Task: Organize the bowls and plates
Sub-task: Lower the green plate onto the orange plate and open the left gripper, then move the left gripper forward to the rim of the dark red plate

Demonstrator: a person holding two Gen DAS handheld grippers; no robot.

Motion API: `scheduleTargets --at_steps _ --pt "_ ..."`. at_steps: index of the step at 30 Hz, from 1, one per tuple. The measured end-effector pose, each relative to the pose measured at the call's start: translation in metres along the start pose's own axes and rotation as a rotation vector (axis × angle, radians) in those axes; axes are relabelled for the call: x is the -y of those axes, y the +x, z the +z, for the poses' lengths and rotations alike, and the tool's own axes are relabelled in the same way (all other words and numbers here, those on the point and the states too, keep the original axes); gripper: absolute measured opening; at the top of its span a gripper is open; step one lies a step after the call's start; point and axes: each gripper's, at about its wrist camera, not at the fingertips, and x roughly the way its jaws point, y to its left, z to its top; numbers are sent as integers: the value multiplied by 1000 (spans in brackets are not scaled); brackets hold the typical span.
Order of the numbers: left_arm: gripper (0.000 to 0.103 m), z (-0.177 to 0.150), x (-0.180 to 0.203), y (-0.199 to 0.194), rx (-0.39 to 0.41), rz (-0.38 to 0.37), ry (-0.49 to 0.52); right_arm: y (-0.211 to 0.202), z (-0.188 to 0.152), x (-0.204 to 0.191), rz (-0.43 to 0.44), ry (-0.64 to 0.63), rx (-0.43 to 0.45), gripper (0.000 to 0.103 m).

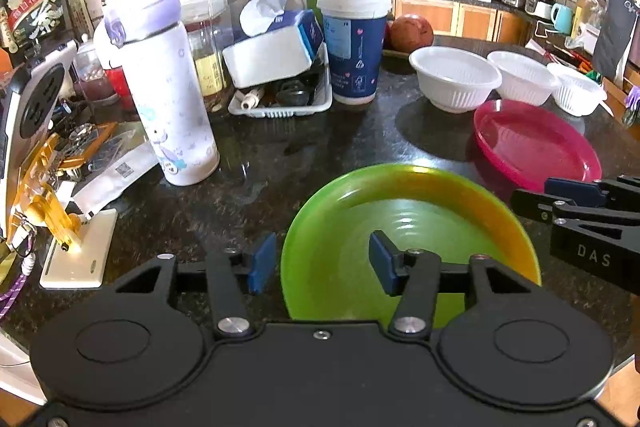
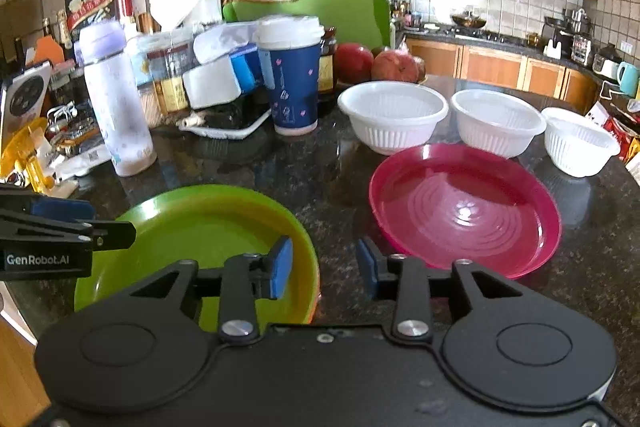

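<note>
A green plate [image 1: 420, 211] [image 2: 200, 223] lies on the dark stone counter [image 1: 280, 155] close in front of me. My left gripper [image 1: 320, 261] stands open with the plate's left rim between its blue pads, not pressed. My right gripper [image 2: 324, 267] is open too, its pads either side of the plate's right rim. Each gripper shows at the edge of the other's view: the right gripper [image 1: 580, 211], the left gripper [image 2: 60, 223]. A pink plate [image 1: 532, 143] [image 2: 460, 207] lies to the right. Behind it stand three white ribbed bowls [image 2: 392, 111] [image 2: 496, 119] [image 2: 580, 143] in a row.
Clutter fills the back left: a white and purple bottle [image 1: 168, 87], a blue paper cup [image 1: 354, 43], a tissue pack [image 1: 276, 47] over a tray of small items, jars, and a yellow stand [image 1: 48, 187]. Red fruit [image 2: 394, 65] sits behind the bowls.
</note>
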Motion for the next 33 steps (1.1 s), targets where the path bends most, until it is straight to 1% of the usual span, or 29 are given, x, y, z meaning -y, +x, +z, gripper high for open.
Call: scheduleTargets --at_steps 2,5,9,15,18,21,25,30,33 --pt "59 2 5 -2 9 4 0 -4 1 5 -7 5 25 46" --pt "59 5 14 -3 15 7 -1 -10 1 16 -22 16 65 49" --pt "59 10 27 -1 13 3 -5 -16 2 36 -46 44 115 50" --pt "59 22 53 4 7 11 -32 -22 8 79 -29 98 123 52" --pt "59 31 66 11 -16 -1 -60 -23 11 101 -30 97 112 52" --pt "58 40 82 16 -30 -15 -66 -22 16 123 -31 91 102 52" --pt "58 50 109 24 -7 3 -48 -23 20 150 -32 81 105 52" --pt "58 63 136 36 5 -2 -31 -19 26 177 -33 74 119 52" --pt "58 70 148 44 5 -8 -24 -12 28 186 -23 76 114 52"
